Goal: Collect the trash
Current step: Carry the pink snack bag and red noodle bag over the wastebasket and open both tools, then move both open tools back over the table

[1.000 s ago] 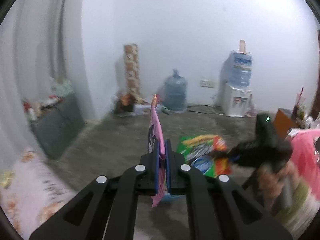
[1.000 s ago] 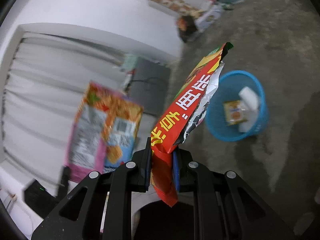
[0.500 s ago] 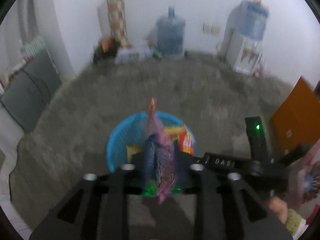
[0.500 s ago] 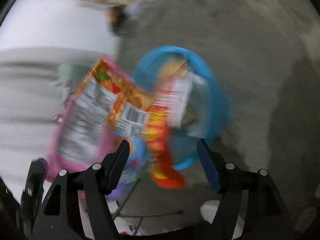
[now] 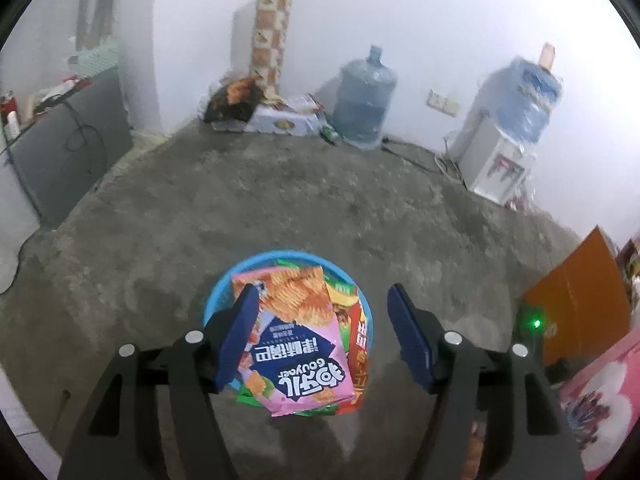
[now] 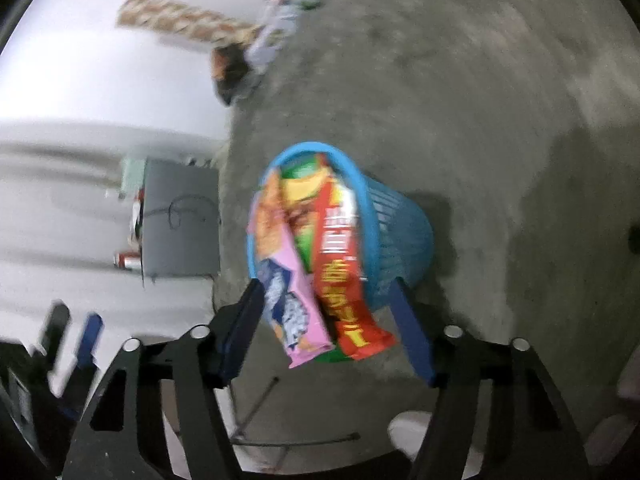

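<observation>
The pink chip bag (image 5: 294, 344) lies across the top of the blue basket (image 5: 218, 304) on the concrete floor (image 5: 280, 208), its near end hanging out over the rim toward me, and the red wrapper (image 6: 340, 276) sits just to its right, also half in and half out. Both are thin foil packets: light, crinkly, limp and slick, so I would judge they slide or tip out easily when perched like this. A flat pinch on the overhanging near edge or a sealed seam looks like the sensible place to take hold, or a push there to send them deeper. The left tongs (image 5: 320, 340) are spread and opening wider, with the pink bag showing between the blue pads but neither pad pressing on it. The right tongs (image 6: 326, 332) are also apart, though their jaws are closing a little; the two packets show between them, untouched as far as the blurred view allows. The basket itself is a slatted plastic one, standing upright, and seems nearly full: besides these two there is a green and yellow packet (image 6: 304, 184) under them, and whatever lies below is hidden. Against the far wall stand a water bottle (image 5: 364, 100) and a water dispenser (image 5: 508, 136), well apart from the basket.
</observation>
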Tool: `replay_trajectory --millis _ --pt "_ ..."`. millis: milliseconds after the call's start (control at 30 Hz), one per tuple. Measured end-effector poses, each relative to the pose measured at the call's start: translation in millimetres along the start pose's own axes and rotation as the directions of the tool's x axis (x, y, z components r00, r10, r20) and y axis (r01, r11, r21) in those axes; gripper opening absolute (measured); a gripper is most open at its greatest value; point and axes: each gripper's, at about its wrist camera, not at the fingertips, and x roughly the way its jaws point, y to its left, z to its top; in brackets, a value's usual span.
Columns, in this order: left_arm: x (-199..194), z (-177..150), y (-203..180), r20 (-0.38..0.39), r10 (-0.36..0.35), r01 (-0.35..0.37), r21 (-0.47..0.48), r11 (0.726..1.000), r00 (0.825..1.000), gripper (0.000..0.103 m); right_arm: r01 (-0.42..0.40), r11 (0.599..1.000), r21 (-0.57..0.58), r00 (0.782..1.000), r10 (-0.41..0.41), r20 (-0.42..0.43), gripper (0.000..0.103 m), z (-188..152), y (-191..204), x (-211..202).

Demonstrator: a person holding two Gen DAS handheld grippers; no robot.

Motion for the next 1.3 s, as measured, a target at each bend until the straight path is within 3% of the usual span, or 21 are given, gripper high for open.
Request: replay_trajectory --millis 100,233,300,333,367,567,633,667,700,767,800,867,967,1133,1300 --pt "-29 7 7 0.014 -0.011 0.012 -0.036 0.999 1.0 0.065 0.022 0.986 -0.166 0.999 -0.027 -0.027 0.042 -2 35 18" --pt "-71 6 17 0.01 0.005 -0.005 -0.033 0.999 1.0 0.069 0.138 0.931 -0.338 0.976 -0.186 -0.116 0.032 -5 73 82" --pt "-92 1 26 0.009 -0.001 0.001 -0.035 0.999 1.0 0.07 0.222 0.897 -0.382 0.922 -0.32 -0.217 0.026 -2 68 144" --pt "-100 -2 31 0.007 -0.004 0.004 -0.042 0.999 1.0 0.07 0.261 0.882 -0.393 0.893 -0.375 -0.249 0.015 0 63 165" --pt "-110 -5 37 0.006 -0.008 0.008 -0.055 0.998 1.0 0.07 0.307 0.857 -0.413 0.842 -0.447 -0.302 0.006 0 55 196" --pt "-150 -26 72 0.024 0.006 -0.003 -0.118 0.993 1.0 0.07 0.462 0.736 -0.496 0.658 -0.659 -0.365 0.005 6 27 279" --pt "-160 -33 81 0.031 0.022 -0.018 -0.131 0.991 0.999 0.07 0.477 0.74 -0.474 0.618 -0.666 -0.418 0.007 7 14 294" --pt "-163 -36 84 0.03 0.029 -0.024 -0.13 0.991 0.999 0.07 0.498 0.728 -0.47 0.59 -0.682 -0.432 0.007 7 7 301" --pt "-165 -38 87 0.03 0.037 -0.033 -0.131 0.991 0.999 0.07 0.507 0.718 -0.476 0.576 -0.694 -0.432 0.008 6 4 304" --pt "-170 -41 91 0.028 0.051 -0.046 -0.136 0.99 0.998 0.07 0.492 0.727 -0.479 0.588 -0.684 -0.432 0.015 5 3 303" --pt "-173 -42 94 0.033 0.053 -0.048 -0.143 0.989 0.998 0.07 0.48 0.74 -0.471 0.611 -0.667 -0.426 0.024 6 6 299" --pt "-184 -45 101 0.057 0.057 -0.047 -0.167 0.985 0.997 0.072 0.433 0.777 -0.457 0.678 -0.615 -0.403 0.04 7 17 279" --pt "-197 -49 107 0.083 0.064 -0.047 -0.191 0.98 0.994 0.074 0.349 0.831 -0.433 0.768 -0.518 -0.376 0.051 8 32 234" --pt "-211 -62 111 0.085 0.066 -0.047 -0.213 0.976 0.994 0.075 0.238 0.887 -0.396 0.872 -0.375 -0.315 0.059 6 45 157" --pt "-224 -78 112 0.08 0.073 -0.052 -0.235 0.971 0.994 0.075 0.276 0.864 -0.422 0.89 -0.395 -0.226 0.059 -9 56 125"
